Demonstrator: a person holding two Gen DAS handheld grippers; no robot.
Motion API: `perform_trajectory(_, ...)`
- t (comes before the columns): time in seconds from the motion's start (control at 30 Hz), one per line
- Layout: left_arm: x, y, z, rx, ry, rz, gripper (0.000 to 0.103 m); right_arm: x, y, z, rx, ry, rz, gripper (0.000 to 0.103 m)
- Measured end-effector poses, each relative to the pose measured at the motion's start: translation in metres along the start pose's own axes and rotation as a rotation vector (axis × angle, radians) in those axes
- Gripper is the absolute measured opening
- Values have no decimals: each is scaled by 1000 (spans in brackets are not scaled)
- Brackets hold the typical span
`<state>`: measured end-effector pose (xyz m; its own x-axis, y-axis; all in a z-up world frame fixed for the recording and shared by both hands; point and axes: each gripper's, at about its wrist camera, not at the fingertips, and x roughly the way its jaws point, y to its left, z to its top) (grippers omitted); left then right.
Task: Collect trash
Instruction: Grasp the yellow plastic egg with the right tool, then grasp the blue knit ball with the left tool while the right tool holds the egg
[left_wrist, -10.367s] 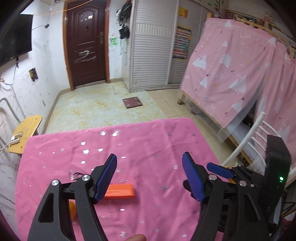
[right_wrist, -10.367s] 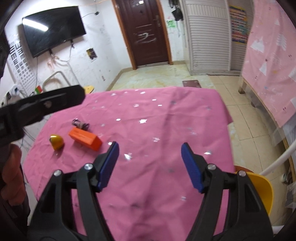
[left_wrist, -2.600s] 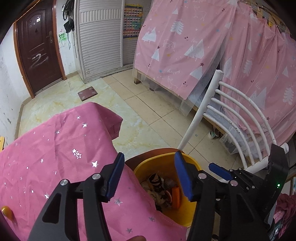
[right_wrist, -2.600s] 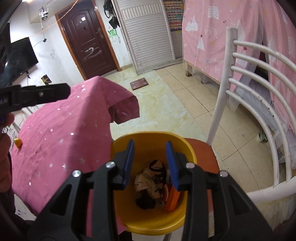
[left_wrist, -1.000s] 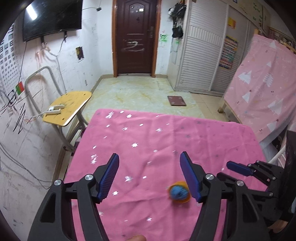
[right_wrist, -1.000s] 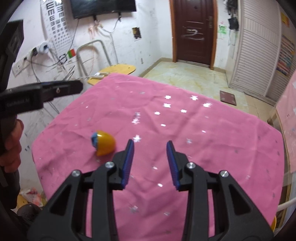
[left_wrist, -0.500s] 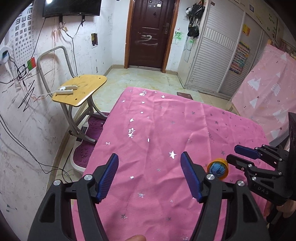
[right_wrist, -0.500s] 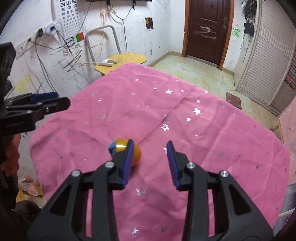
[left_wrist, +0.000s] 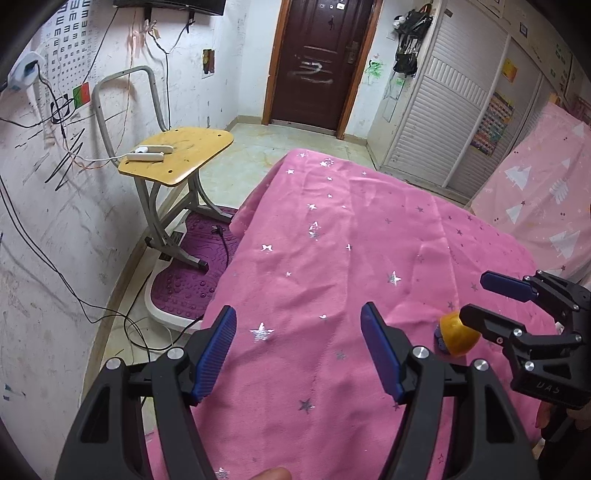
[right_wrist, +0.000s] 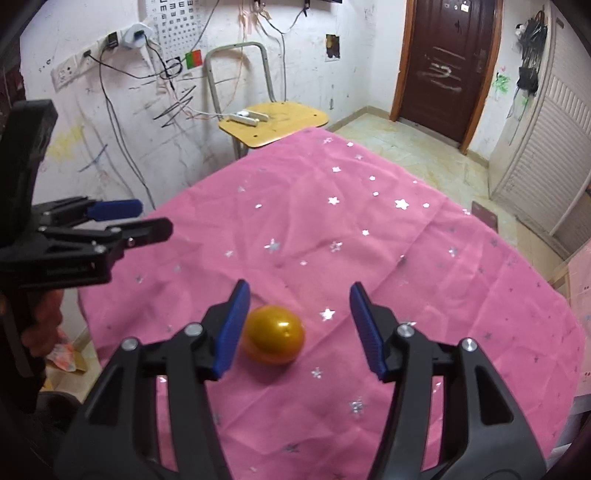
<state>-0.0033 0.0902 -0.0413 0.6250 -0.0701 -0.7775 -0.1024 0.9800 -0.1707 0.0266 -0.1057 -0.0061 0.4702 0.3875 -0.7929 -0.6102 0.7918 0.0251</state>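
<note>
Pink star-print table (right_wrist: 369, 229) in a scuffed white room, gold ball (right_wrist: 274, 340) near its left edge, right claw (right_wrist: 297, 326) opening around it, left pad just beside it, left claw (left_wrist: 297, 352) wide open, empty, bare cloth beyond.
</note>
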Motion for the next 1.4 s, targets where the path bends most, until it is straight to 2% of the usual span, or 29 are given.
perform_trajectory(0.47, 5, -2, -2, -6, 8, -10, 64, 11, 6, -18, 28, 61, 59, 54)
perform_trajectory(0.5, 5, -3, -2, -5, 8, -11, 64, 11, 6, -18, 29, 60, 65, 50)
perform_trajectory(0.53, 4, -4, -2, -3, 8, -10, 64, 12, 7, -18, 28, 62, 78, 41)
perform_trajectory(0.6, 4, -5, -2, -2, 7, -9, 64, 12, 10, -17, 23, 64, 83, 40)
perform_trajectory(0.97, 2, -20, -1, 26, 5, -23, 64, -16, -2, -11, 57, -23, 76, 40)
perform_trajectory(1.4, 9, -87, -5, 144, 23, -99, 64, -48, -52, -25, 150, -95, 21, 40)
